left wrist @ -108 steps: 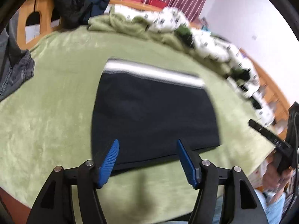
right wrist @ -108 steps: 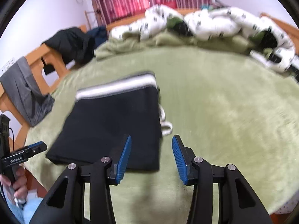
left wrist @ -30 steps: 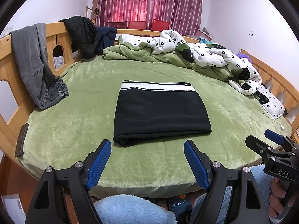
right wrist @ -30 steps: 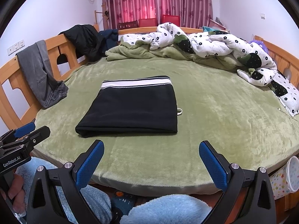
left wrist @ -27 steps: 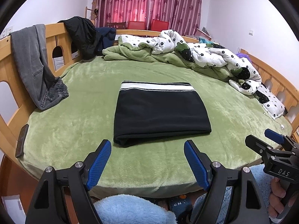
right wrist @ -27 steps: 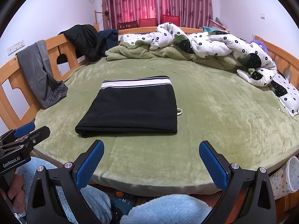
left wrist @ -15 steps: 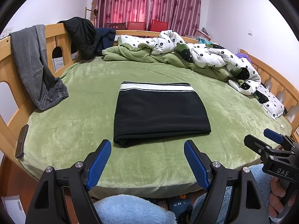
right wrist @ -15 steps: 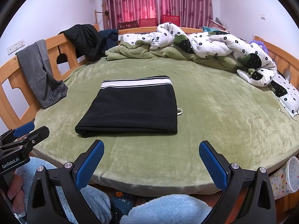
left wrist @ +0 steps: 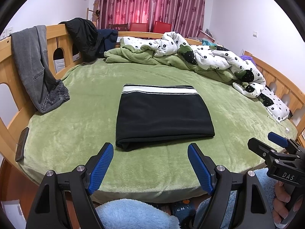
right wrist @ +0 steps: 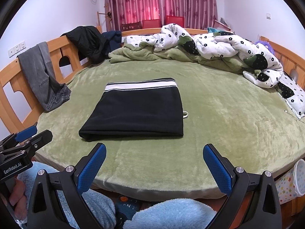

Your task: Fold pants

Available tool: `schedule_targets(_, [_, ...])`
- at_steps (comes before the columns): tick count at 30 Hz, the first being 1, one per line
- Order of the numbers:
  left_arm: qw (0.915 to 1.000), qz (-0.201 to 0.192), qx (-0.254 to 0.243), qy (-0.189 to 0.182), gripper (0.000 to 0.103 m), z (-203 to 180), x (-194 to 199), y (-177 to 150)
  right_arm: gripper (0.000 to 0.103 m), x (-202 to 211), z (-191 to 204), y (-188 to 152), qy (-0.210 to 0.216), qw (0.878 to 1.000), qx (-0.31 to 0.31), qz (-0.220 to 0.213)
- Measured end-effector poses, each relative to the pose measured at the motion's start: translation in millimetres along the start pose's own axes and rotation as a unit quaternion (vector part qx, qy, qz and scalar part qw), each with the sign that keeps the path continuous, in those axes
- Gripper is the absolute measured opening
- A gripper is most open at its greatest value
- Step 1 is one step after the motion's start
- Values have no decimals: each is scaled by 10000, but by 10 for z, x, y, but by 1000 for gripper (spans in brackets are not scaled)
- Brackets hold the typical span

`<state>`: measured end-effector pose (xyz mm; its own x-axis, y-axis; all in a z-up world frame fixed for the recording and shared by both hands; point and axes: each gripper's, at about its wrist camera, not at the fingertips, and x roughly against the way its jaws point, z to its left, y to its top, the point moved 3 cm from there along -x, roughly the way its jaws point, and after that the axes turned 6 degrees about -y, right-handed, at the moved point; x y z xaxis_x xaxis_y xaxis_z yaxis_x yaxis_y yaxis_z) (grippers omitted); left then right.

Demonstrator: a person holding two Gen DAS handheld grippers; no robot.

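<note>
The black pants [left wrist: 162,116] lie folded into a flat rectangle on the green bed cover [left wrist: 76,126], with the white-striped waistband at the far side. They also show in the right wrist view [right wrist: 137,110], with a white drawstring loop [right wrist: 185,114] sticking out at the right edge. My left gripper [left wrist: 150,152] is open and empty, held back over the bed's near edge. My right gripper [right wrist: 154,152] is open and empty, also back from the pants. Each gripper appears at the edge of the other's view.
Grey jeans [left wrist: 36,70] hang over the wooden rail at left. A black jacket [left wrist: 83,36] drapes the headboard. A rumpled floral quilt [left wrist: 219,61] runs along the far and right side. A phone [left wrist: 22,144] lies at the left bed edge. A starred bin [right wrist: 291,181] stands at lower right.
Since 3.6 s ago both grippers pulled back from the pants to the bed edge and opened wider. Over the last second nothing has visibly moved.
</note>
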<state>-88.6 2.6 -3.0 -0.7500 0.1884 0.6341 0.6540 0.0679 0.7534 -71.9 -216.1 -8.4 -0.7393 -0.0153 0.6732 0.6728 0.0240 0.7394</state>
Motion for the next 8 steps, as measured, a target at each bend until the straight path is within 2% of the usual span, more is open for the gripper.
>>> schedule_targets(8, [10000, -16, -43, -17, 79, 38, 5, 13, 100, 4, 8, -5, 4, 10000, -9, 2])
